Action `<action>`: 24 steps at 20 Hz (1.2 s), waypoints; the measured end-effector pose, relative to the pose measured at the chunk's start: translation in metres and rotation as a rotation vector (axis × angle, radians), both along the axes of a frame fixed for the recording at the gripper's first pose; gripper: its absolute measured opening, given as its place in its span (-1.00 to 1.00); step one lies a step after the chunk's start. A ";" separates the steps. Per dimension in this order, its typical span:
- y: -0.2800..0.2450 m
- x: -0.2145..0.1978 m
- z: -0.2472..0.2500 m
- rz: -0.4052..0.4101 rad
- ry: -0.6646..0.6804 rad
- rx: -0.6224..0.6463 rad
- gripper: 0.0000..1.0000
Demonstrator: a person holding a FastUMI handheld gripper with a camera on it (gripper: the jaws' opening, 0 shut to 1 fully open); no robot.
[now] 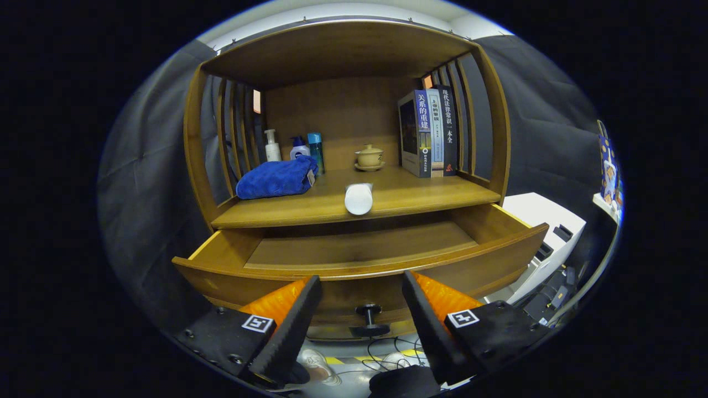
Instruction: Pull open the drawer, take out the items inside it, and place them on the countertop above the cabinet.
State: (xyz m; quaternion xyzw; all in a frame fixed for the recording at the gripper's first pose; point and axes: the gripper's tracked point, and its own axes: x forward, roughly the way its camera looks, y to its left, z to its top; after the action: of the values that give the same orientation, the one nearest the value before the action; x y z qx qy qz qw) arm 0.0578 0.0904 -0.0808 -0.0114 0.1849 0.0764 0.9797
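Presently, the entries stood as follows.

Drawer (pixel 359 251): wooden, curved front, pulled well out from the cabinet (pixel 343 110). Its floor was bare wood across the whole visible span, shadowed at the back under the worktop's front edge. A dark round knob (pixel 369 315) stood out from the middle of the front panel.

Gripper (pixel 362 301): fingers spread wide apart, holding nothing. The knob sat in the gap between them, touching neither; the fingertips (pixel 310 287) lay level with the drawer front and just below its top rim.

Worktop (pixel 431 193): the wooden surface directly above the drawer, under an arched top with slatted sides.
- White cylinder (pixel 359 199): lying on its side at the front edge, near the middle, its round end facing the gripper.
- Blue towel (pixel 276 178): folded, on the left, beside the slats.
- Three bottles (pixel 293 146): upright behind the towel, against the back panel.
- Lidded teacup on a saucer (pixel 369 157): towards the back, behind the cylinder and apart from it.
- Books (pixel 431 132): upright, on the right against the slats.

Open room: bare worktop lay on either side of the cylinder along the front edge, widest on the right in front of the books.
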 end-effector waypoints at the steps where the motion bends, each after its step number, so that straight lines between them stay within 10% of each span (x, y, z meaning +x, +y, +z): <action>1: 0.000 0.002 -0.001 0.000 0.003 0.005 0.97; 24: 0.013 0.068 0.000 -0.007 -0.012 -0.039 0.94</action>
State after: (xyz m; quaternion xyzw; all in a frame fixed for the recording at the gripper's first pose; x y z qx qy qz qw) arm 0.1257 0.1036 -0.0805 -0.0302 0.1806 0.0695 0.9806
